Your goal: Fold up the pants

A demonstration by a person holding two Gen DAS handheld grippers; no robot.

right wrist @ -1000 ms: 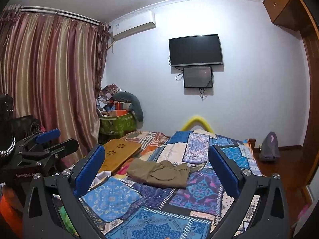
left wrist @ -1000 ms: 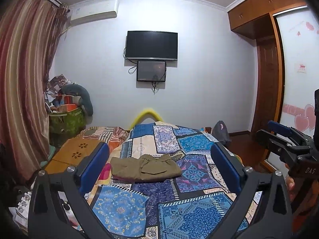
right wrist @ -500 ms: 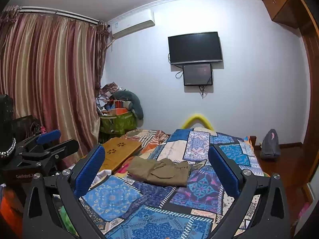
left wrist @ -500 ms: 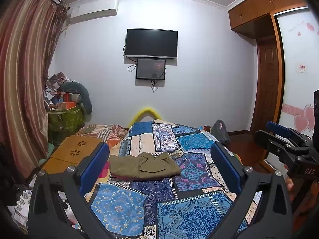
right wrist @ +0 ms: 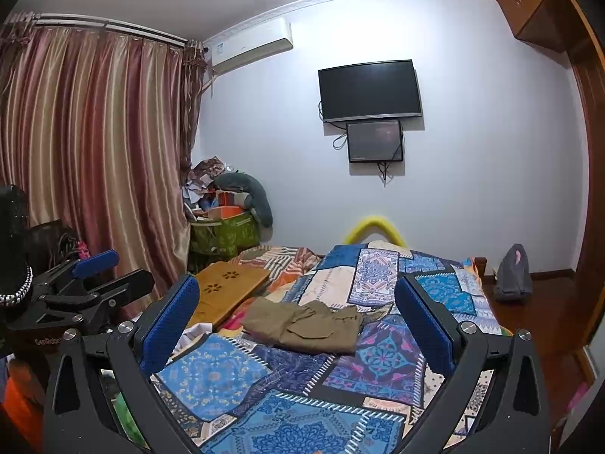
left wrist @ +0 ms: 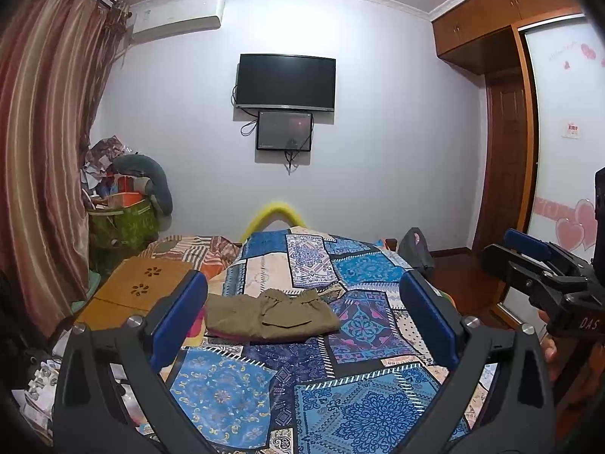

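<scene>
On the patchwork bedspread [left wrist: 234, 389] the folded olive pants [left wrist: 270, 314] lie unchanged while I hold my left gripper [left wrist: 302, 316] and right gripper [right wrist: 297, 312] spread, empty, slightly lower, suggesting folding is finished.

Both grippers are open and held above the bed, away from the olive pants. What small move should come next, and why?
Probably nothing more than a check: the olive pants already lie as a compact folded bundle on the patchwork quilt. The left gripper and right gripper are both open, empty and well clear. If anything, lower one to smooth the rumpled waistband end.
</scene>
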